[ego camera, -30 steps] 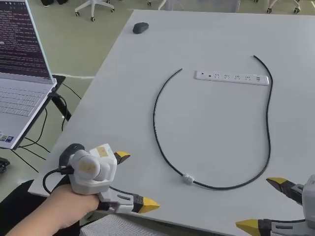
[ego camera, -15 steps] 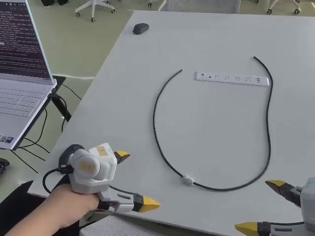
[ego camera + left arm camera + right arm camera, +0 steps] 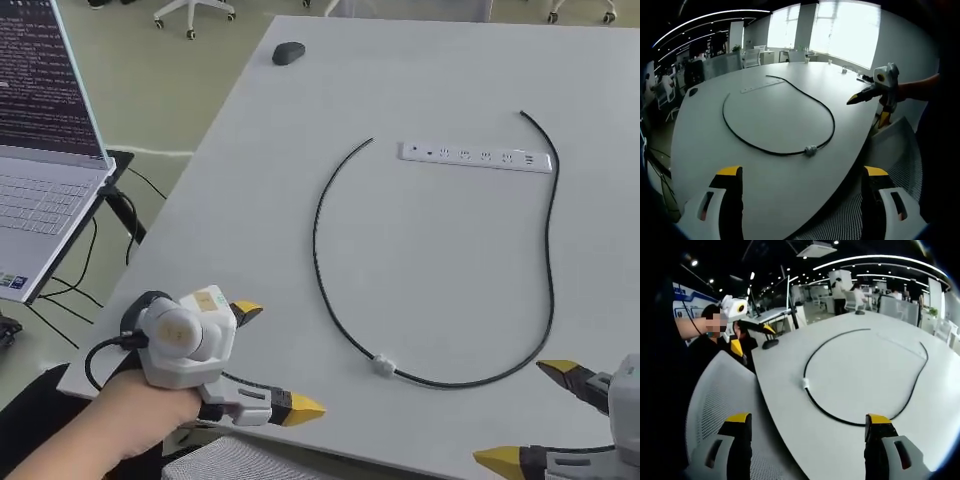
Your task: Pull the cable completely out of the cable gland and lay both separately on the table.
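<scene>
We spot the left tool at the lower left of the head view, jaws spread wide with nothing between them, at the near edge of the white surface. Our right tool sits lower right, jaws likewise apart and bare. The black cable lies in a big loop mid-frame, with the white cable gland threaded on it at the loop's bottom, between both tools. A power strip lies upper right.

Nothing can be read. At ten o'clock in the head view, the silver laptop's dark screen carries rows of pale text, too small to make out. At one o'clock, marks on the long white power strip are equally illegible.
</scene>
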